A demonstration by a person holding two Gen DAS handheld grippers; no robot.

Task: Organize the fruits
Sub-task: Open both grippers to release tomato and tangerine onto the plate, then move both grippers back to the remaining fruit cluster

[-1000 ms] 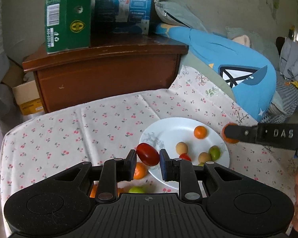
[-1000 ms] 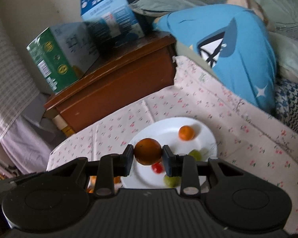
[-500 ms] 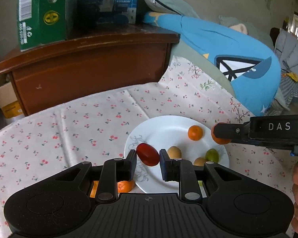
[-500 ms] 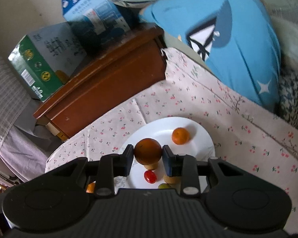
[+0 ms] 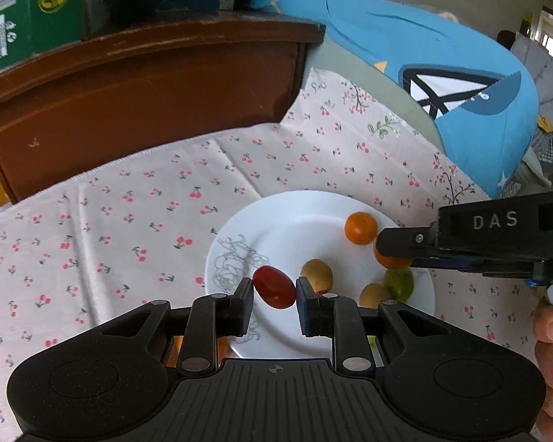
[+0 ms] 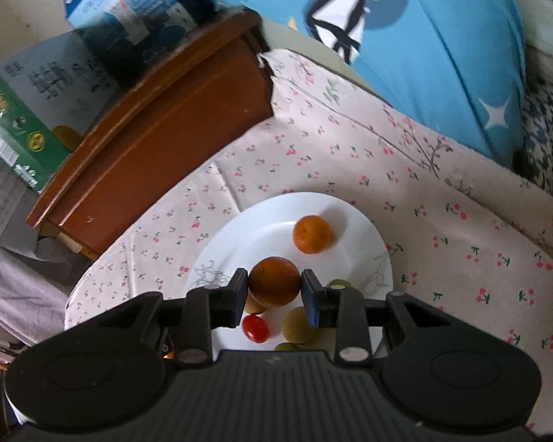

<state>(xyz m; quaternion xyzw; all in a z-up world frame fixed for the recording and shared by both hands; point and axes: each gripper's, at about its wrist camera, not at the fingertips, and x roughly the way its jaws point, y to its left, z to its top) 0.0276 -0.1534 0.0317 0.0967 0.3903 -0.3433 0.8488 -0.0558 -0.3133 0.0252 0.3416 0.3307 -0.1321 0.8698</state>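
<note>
Left gripper [image 5: 274, 294] hanging over the near rim of the white plate [image 5: 295, 335], jaws nearly closed on a red tomato [image 5: 274, 287]. Right gripper [image 6: 274, 296] likewise over the plate, jaws clamped on a small orange [image 6: 274, 280] (seen from the left wrist at three o'clock). On the plate: another orange [image 5: 360, 227] at one o'clock, a tan fruit [image 5: 316, 272] in the middle, a green one [image 5: 399, 283] near the right rim, a second tomato [image 6: 255, 328]. Plate on a cherry-print cloth [image 5: 129, 228]; wooden cabinet [image 5: 147, 92] at eleven o'clock.
</note>
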